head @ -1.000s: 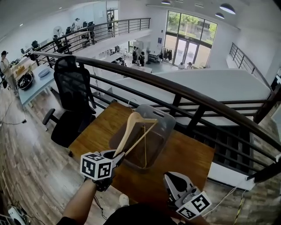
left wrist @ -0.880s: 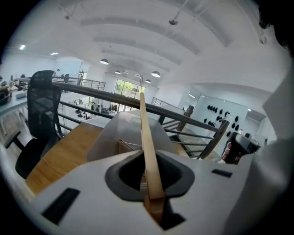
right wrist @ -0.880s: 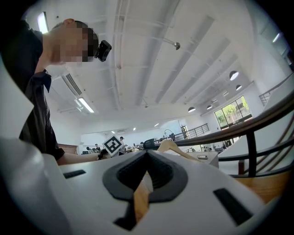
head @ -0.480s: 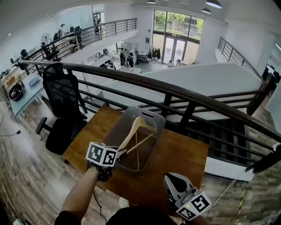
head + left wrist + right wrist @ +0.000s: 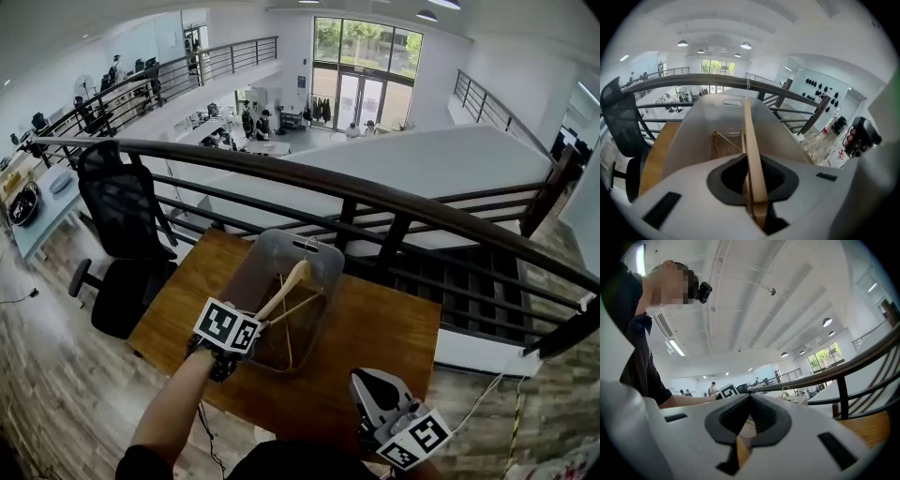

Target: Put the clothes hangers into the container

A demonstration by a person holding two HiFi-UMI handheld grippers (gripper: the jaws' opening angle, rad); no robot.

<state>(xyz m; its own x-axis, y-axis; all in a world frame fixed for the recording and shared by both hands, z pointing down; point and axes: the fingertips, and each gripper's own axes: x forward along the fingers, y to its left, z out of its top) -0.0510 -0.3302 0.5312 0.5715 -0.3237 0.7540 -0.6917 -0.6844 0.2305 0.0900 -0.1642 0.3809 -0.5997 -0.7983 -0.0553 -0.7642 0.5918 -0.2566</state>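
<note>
Partly inside the container point(image 5: 325, 253) leans a hanger point(image 5: 292, 280), clamped by left claw point(image 5: 257, 324).

The left gripper point(image 5: 752, 185) has a smooth white moulded shell, with a black collar ringing the root of its fingers and a black rectangular slot in the shell to either side of them; behind the fingers sits a white cube point(image 5: 227, 326) printed with black square markers, and the hand behind that wears a black glove point(image 5: 219, 364). The right gripper point(image 5: 749, 416) is built alike, with its own marker cube point(image 5: 415, 439) behind the fingers; the person wears a black short-sleeved top point(image 5: 633, 352) and a small black camera point(image 5: 703, 291) on the head.
</note>
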